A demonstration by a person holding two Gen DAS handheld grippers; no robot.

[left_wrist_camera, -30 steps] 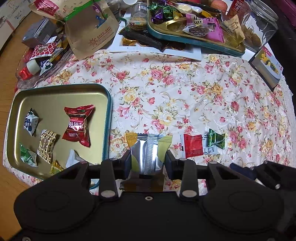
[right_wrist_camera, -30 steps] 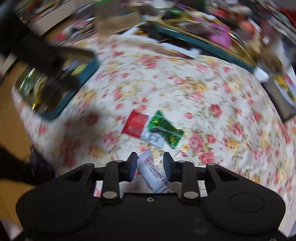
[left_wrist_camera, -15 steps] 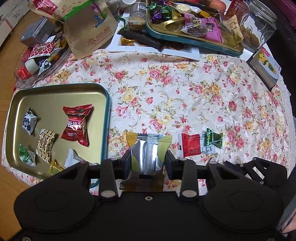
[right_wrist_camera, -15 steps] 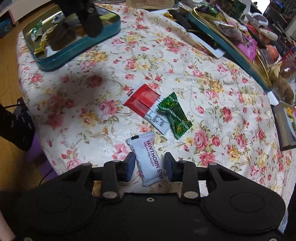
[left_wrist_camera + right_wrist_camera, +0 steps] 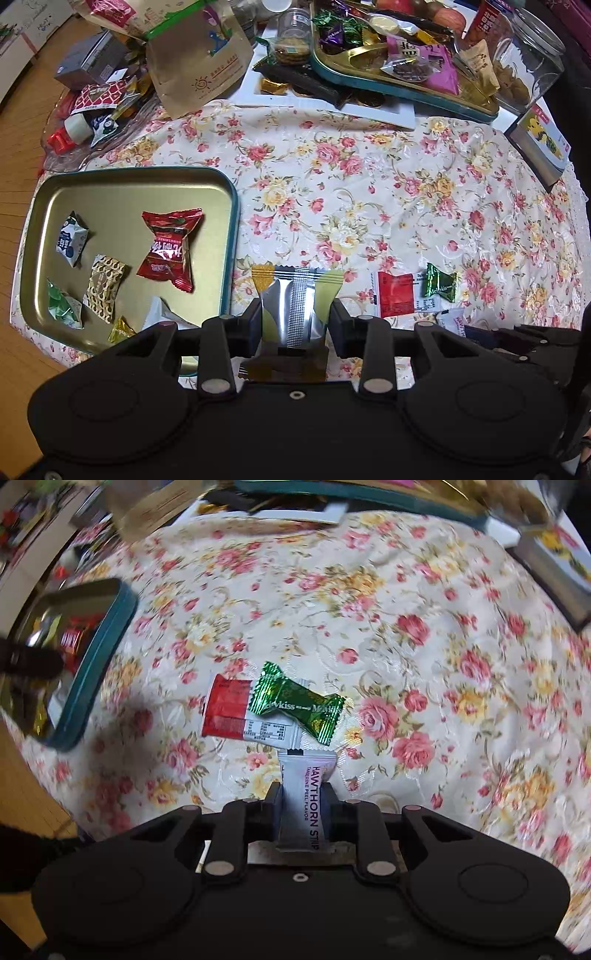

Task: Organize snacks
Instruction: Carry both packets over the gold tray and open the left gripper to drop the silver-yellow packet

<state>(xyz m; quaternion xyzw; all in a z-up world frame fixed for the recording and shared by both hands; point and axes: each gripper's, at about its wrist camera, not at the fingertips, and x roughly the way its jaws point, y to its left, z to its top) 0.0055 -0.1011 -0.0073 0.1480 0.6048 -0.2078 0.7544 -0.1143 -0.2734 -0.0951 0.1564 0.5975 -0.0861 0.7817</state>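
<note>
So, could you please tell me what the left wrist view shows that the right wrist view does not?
Only the left wrist view shows the left gripper clamping a silver packet and the snacks lying in the gold tray. Only the right wrist view shows the right gripper clamping the white hawthorn strip. Both show the red-and-white packet and green candy on the floral cloth.

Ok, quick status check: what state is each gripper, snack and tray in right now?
Left gripper: shut on silver packet.
Right gripper: shut on hawthorn strip.
Green candy: loose on the cloth, overlapping the red sachet.
Red sachet: flat on the cloth.
Near tray: holds several wrapped snacks, part bare.
Far tray: piled with snacks.
Jar: lid not visible, cookies inside.
</note>
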